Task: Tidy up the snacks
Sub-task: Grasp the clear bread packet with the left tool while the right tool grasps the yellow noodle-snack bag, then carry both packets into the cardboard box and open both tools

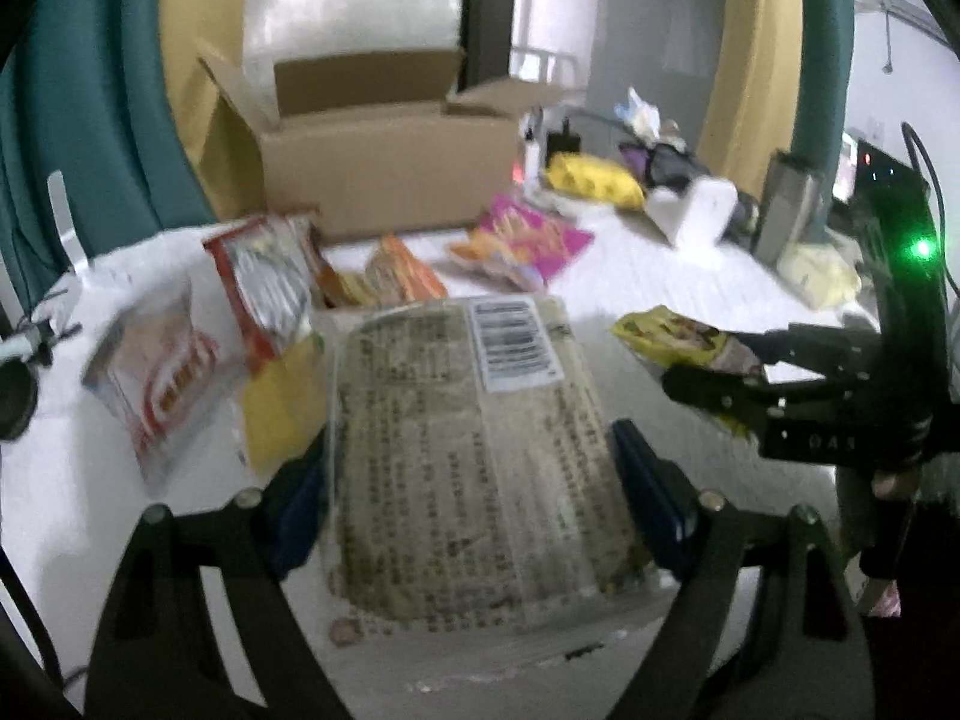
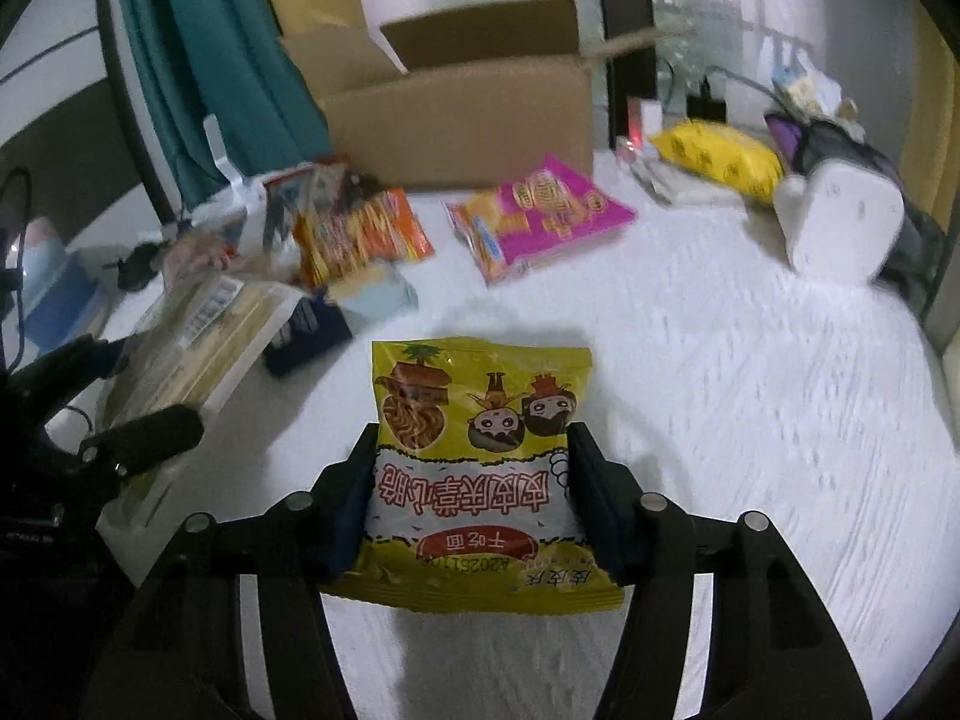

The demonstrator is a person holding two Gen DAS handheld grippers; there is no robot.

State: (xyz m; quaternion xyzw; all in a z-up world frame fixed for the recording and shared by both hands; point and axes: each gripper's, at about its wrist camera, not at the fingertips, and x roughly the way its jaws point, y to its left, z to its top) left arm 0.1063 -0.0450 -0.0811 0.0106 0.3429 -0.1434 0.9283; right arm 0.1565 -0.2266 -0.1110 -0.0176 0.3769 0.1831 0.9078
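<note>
My left gripper (image 1: 474,468) is shut on a large clear pack of dried noodles (image 1: 474,450) with a barcode label, held above the white table. The pack also shows at the left of the right wrist view (image 2: 198,336). My right gripper (image 2: 471,474) is shut on a small yellow noodle snack bag (image 2: 480,462) with cartoon faces, held over the table. That bag and the right gripper show at the right of the left wrist view (image 1: 678,336). An open cardboard box (image 1: 384,162) stands at the back of the table.
Loose snack bags lie before the box: a pink one (image 2: 540,216), an orange one (image 2: 366,234), a red and silver one (image 1: 270,282), a white and red one (image 1: 168,378). A yellow bag (image 2: 720,159) and a white object (image 2: 840,222) sit at the back right.
</note>
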